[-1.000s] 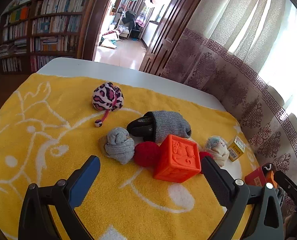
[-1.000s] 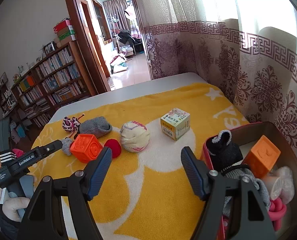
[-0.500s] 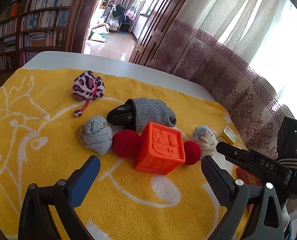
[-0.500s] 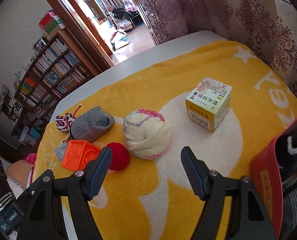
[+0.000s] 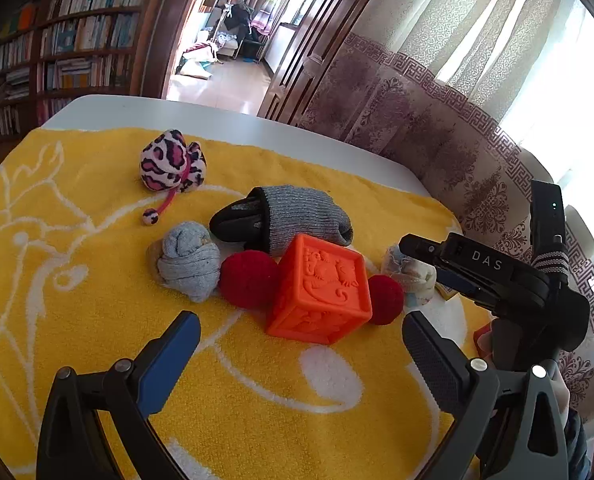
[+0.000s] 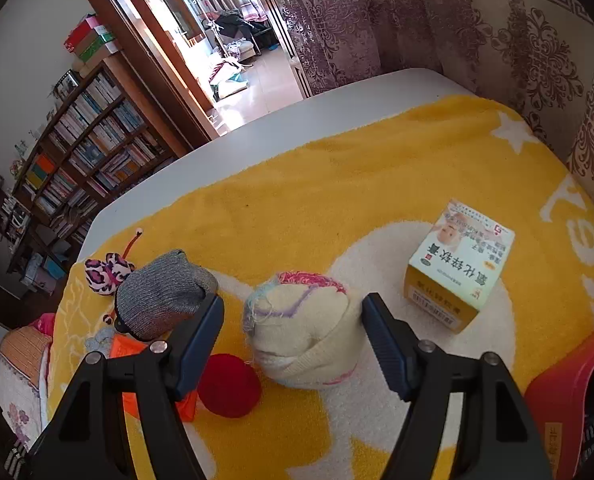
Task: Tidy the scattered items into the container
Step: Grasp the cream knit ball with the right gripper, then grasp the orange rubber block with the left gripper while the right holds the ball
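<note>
Left tongs [image 5: 297,344] stand apart and empty over the yellow towel [image 5: 77,320], with the orange cube [image 5: 321,288] just beyond their tips; a red ball [image 5: 249,278] touches the cube's left side, a second one [image 5: 385,298] its right. Bare towel lies between tips and cube.

Right tongs [image 6: 293,332] are spread wide either side of the cream rolled sock [image 6: 305,332], pads not pressing it. To the sock's right sits the small box [image 6: 455,268], apart; the red container [image 6: 565,384] shows at the lower right edge. Behind the sock, towel and white desk [image 6: 297,120] are open.
</note>
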A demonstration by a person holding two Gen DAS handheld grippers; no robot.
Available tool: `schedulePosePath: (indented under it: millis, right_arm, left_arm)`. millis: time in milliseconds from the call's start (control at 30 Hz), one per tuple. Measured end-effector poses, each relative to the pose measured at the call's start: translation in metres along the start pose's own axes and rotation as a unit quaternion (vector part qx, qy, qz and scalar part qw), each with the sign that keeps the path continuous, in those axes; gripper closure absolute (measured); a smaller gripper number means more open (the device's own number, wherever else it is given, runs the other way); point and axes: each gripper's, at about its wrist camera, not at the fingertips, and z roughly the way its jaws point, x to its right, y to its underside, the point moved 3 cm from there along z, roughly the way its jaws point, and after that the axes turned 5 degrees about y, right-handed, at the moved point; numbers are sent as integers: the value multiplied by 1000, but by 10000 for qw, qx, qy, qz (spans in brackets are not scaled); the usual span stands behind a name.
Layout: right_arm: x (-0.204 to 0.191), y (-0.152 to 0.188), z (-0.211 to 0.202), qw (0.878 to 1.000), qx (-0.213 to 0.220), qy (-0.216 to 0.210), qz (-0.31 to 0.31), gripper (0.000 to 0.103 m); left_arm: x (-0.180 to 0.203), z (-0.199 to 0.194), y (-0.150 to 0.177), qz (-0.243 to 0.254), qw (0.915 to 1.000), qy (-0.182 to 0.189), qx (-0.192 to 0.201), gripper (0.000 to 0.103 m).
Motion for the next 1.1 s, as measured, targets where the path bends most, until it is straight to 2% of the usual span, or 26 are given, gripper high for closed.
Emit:
schedulePosePath:
  millis: [100, 167, 267, 367, 467, 600, 733, 767, 833, 900, 967, 1100]
  right_arm:
    - [0, 4, 6, 9997, -8, 194, -177, 28]
    - [4, 7, 10, 9998, -77, 145, -94, 28]
    - [7, 11, 16, 9999, -147, 45, -10, 32]
    - [2, 15, 12, 9997, 5, 205, -137, 33]
    - [0, 22, -2, 9990, 206, 333, -213, 34]
    - [16, 33, -30, 9989, 397, 139, 196, 34]
    - [28, 43, -63, 9974, 660, 144, 263, 34]
    - [31, 45, -71, 9969, 729, 102, 284, 34]
    - [37, 50, -83, 9956, 860, 50, 364, 34]
    - [43, 52, -89, 9946, 937, 54, 437, 34]
    - [47, 53, -89, 9945, 915, 21, 517, 34]
    - [50, 54, -83, 9949, 820, -38, 593, 34]
  left_arm:
    - [0, 2, 1, -8, 10000, 57, -21, 1]
    - [4, 3, 2, 72, 9999, 84, -24, 1]
    - [13, 6, 5, 306, 9994, 131, -5, 1]
    - [24, 8, 8, 632, 9978, 178, 51, 1]
    - [34, 13, 10, 952, 9954, 77, 54, 1]
    - [38, 19, 13, 1098, 9939, 71, 7, 1]
    - [40, 29, 13, 1216, 9925, -27, -81, 1]
    - [40, 32, 13, 1256, 9920, -61, -105, 3]
    - [41, 39, 13, 1354, 9904, -179, -205, 14]
    - [39, 46, 13, 1412, 9885, -430, -313, 34]
    - [33, 50, 9, 1329, 9893, -482, -361, 36]
    - [20, 56, 3, 801, 9952, -195, -528, 37]
